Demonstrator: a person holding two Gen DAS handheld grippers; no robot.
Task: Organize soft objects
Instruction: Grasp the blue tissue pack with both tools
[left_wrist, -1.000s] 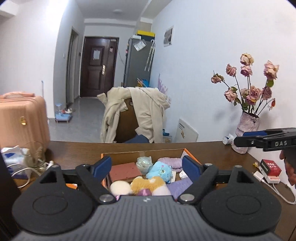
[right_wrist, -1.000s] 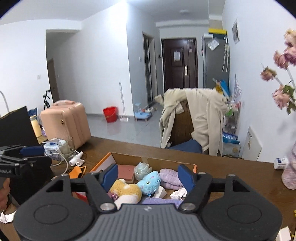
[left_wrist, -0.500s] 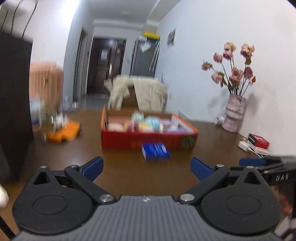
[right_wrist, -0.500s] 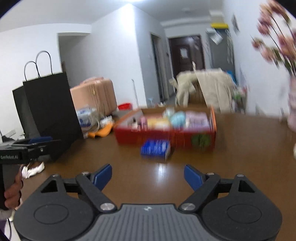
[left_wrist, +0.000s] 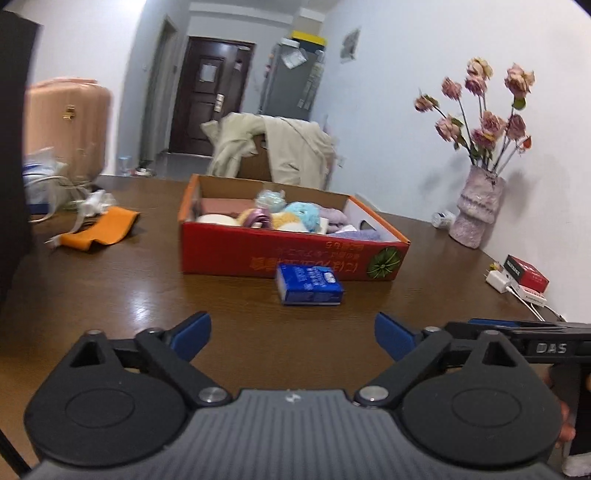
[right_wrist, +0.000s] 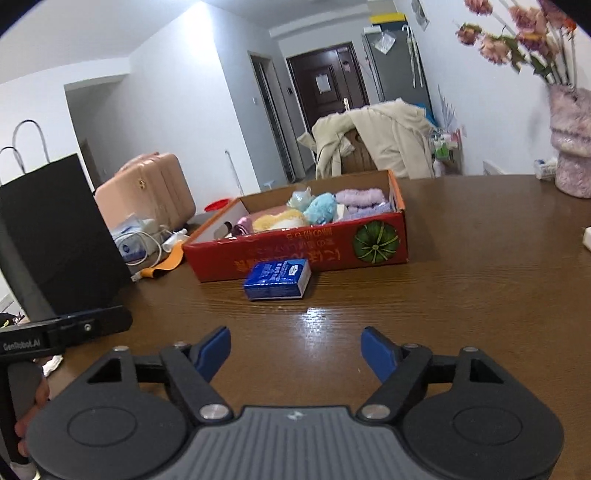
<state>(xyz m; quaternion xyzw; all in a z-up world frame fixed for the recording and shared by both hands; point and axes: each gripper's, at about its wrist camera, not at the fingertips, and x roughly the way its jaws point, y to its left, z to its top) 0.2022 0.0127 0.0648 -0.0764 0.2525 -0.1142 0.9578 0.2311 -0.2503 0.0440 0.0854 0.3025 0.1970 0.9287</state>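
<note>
Both tongs, left (left_wrist: 291, 328) and right (right_wrist: 295, 349), are hanging open and empty over the table's (right_wrist: 480, 295) near edge, most soft toys (right_wrist: 321, 206) are sitting in the box (right_wrist: 295, 254), and the blue pack (right_wrist: 277, 278) is lying just outside, likely unfinished.

My left gripper (left_wrist: 293, 332) is wide open, and its two blue fingers (left_wrist: 192, 329) hold nothing. My right gripper (right_wrist: 295, 350) is wide open too, with nothing between its blue fingers (right_wrist: 214, 347). Both point forward, low and side by side. My hands grip the two handles.
</note>
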